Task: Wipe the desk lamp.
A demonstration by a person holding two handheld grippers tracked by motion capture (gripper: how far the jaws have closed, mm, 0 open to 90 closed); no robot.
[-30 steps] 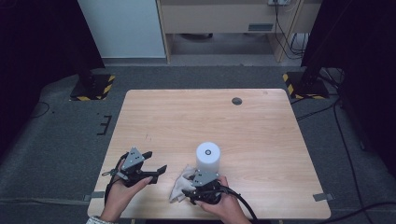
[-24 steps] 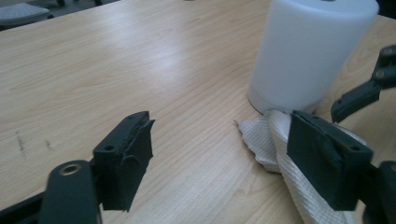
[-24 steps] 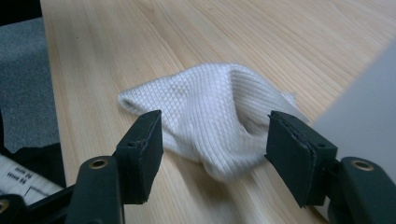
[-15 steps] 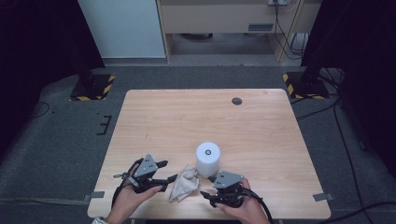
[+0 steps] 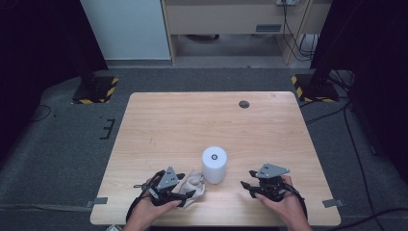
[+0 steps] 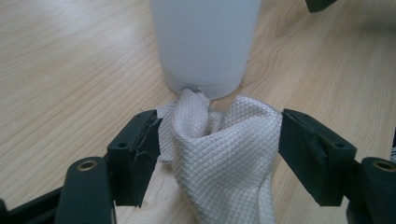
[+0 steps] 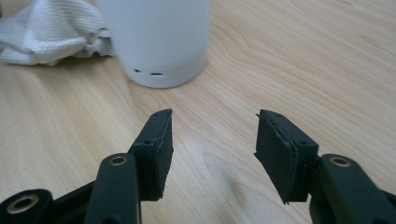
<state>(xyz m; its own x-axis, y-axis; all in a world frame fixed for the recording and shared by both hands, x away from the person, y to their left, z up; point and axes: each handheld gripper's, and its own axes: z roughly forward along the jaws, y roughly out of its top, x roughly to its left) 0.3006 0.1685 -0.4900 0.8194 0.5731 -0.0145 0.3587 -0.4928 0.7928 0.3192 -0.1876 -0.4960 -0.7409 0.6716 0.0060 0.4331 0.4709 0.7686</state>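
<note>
A white cylinder with a small dark dot on top stands upright near the table's front edge. A crumpled white cloth lies against its base on the left. My left gripper reaches into the cloth from the left. In the left gripper view the cloth is bunched between the jaws and both pads touch it. These jaws have just been opening a little with the cloth still between them. My right gripper sits to the right of the cylinder, apart from it. Its jaws have just been closing slightly and are open over bare wood.
The wooden table has a round dark grommet at the back right. Grey carpet surrounds the table, with yellow-black striped stand feet at both far corners and cables on the right.
My right gripper has moved right, away from the cylinder and the cloth. My left gripper has moved right and its jaws now hold the cloth.
</note>
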